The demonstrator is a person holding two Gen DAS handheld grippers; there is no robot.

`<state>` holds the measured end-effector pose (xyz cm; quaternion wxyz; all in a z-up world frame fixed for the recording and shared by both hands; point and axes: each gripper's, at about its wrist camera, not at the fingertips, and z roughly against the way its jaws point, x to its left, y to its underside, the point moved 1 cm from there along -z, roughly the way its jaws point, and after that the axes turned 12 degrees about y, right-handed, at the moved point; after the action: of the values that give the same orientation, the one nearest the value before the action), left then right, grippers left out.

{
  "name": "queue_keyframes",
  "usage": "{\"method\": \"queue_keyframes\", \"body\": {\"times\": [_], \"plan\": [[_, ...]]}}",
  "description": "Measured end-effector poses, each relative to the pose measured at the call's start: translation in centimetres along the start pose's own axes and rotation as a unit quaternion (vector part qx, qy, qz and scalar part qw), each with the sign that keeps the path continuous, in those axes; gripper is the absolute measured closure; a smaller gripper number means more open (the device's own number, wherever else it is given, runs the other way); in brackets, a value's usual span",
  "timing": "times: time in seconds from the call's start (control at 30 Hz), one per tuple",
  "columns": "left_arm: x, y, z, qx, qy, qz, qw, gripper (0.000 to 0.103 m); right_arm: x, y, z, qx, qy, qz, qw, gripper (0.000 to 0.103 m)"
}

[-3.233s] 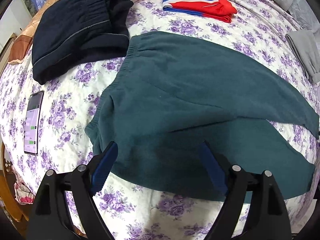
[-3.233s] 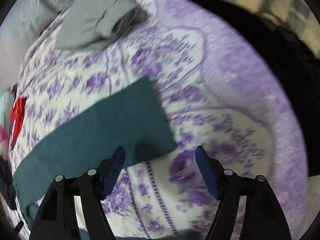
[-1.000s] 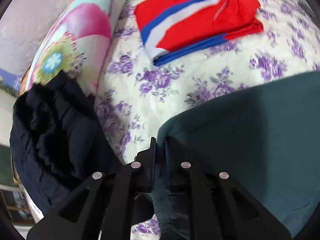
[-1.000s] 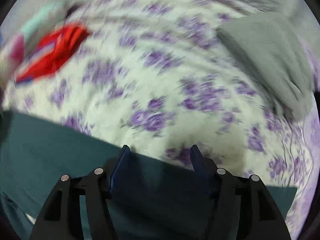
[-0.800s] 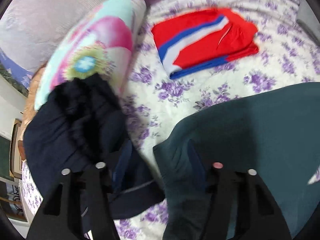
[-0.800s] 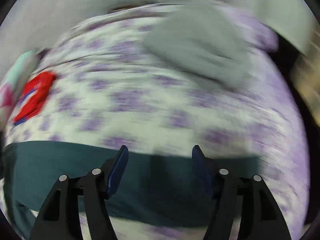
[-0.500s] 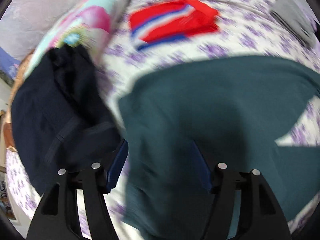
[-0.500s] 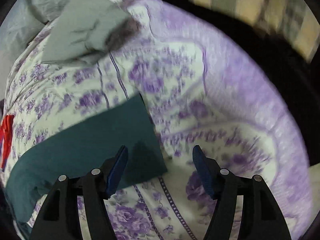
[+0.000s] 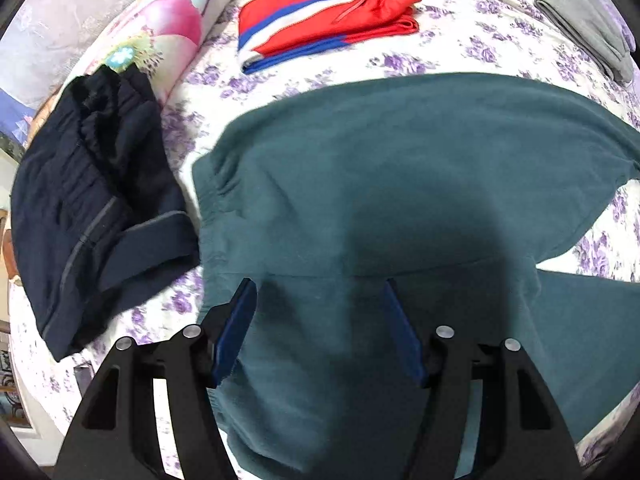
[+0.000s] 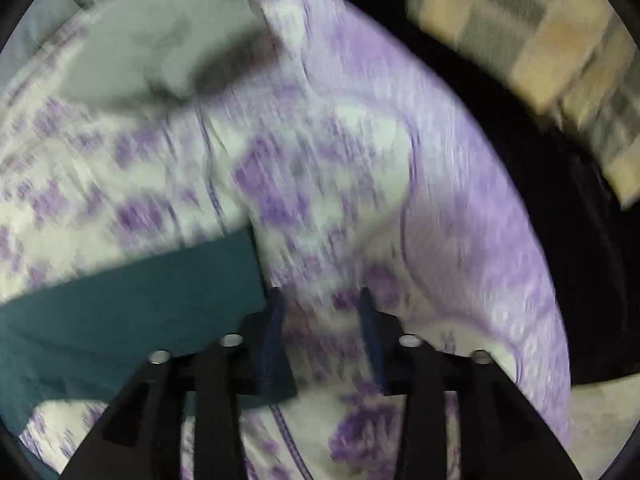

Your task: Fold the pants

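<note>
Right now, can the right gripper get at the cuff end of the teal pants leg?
Probably yes. The right gripper stands open over bare floral bedspread, with the teal pants leg's end just beside its left finger. Nothing lies between them, though the view is blurred.

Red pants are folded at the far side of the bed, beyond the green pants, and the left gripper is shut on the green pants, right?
Not quite. The left gripper is open above the green pants, as the left wrist view shows. The red pants do lie folded beyond.

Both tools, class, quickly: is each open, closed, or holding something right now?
Left tool: open, having just been opening, holding nothing above the green pants.
Right tool: open, holding nothing, beside the pant leg's end.
</note>
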<state>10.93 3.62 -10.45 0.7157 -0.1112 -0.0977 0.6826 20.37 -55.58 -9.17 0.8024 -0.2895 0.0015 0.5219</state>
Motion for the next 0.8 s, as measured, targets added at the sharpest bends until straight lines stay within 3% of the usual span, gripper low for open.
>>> {"method": "queue_keyframes", "body": {"times": [0.03,0.17,0.2,0.23,0.27,0.4,0.47,0.53,0.6,0.7,0.8], "plan": [[0.2,0.0,0.1,-0.001,0.001,0.001,1.0000,0.040,0.4,-0.5,0.4,-0.013,-0.023,0.000,1.000,0.037],[0.4,0.3,0.1,0.011,-0.004,0.003,0.9999,0.040,2.6,-1.6,-0.8,-0.010,-0.051,0.025,0.998,0.041],[0.3,0.5,0.1,0.015,-0.006,0.002,0.9999,0.040,3.5,-1.8,-1.4,0.000,-0.053,0.032,0.998,0.080],[0.2,0.6,0.0,0.017,-0.008,0.000,0.9998,0.040,4.2,-2.0,-2.3,0.019,-0.062,0.037,0.997,0.097],[0.2,0.7,0.1,0.018,-0.008,-0.002,0.9998,0.040,4.4,-2.3,-2.5,0.025,-0.062,0.036,0.997,0.097],[0.3,0.6,0.6,0.007,-0.015,-0.009,0.9998,0.040,2.5,-4.2,-0.4,-0.052,-0.034,-0.011,0.998,0.097],[0.7,0.4,0.4,0.009,-0.009,0.005,0.9999,0.040,2.2,-5.0,-1.2,-0.047,-0.024,-0.018,0.998,0.092],[1.1,0.1,0.0,0.013,-0.009,0.018,0.9997,0.040,3.3,-5.1,-3.0,-0.019,0.014,0.003,1.000,0.049],[1.3,-0.4,-0.2,0.011,-0.009,0.016,0.9998,0.040,3.8,-5.2,-2.8,-0.026,0.060,0.014,0.998,0.047],[1.7,-1.2,0.5,-0.007,-0.009,0.007,0.9999,0.040,2.1,-3.9,0.4,-0.075,0.039,-0.011,0.996,0.045],[2.7,-1.8,1.0,-0.023,-0.011,0.017,0.9995,0.040,0.7,-1.0,2.6,-0.089,-0.047,-0.022,0.995,0.045]]}}
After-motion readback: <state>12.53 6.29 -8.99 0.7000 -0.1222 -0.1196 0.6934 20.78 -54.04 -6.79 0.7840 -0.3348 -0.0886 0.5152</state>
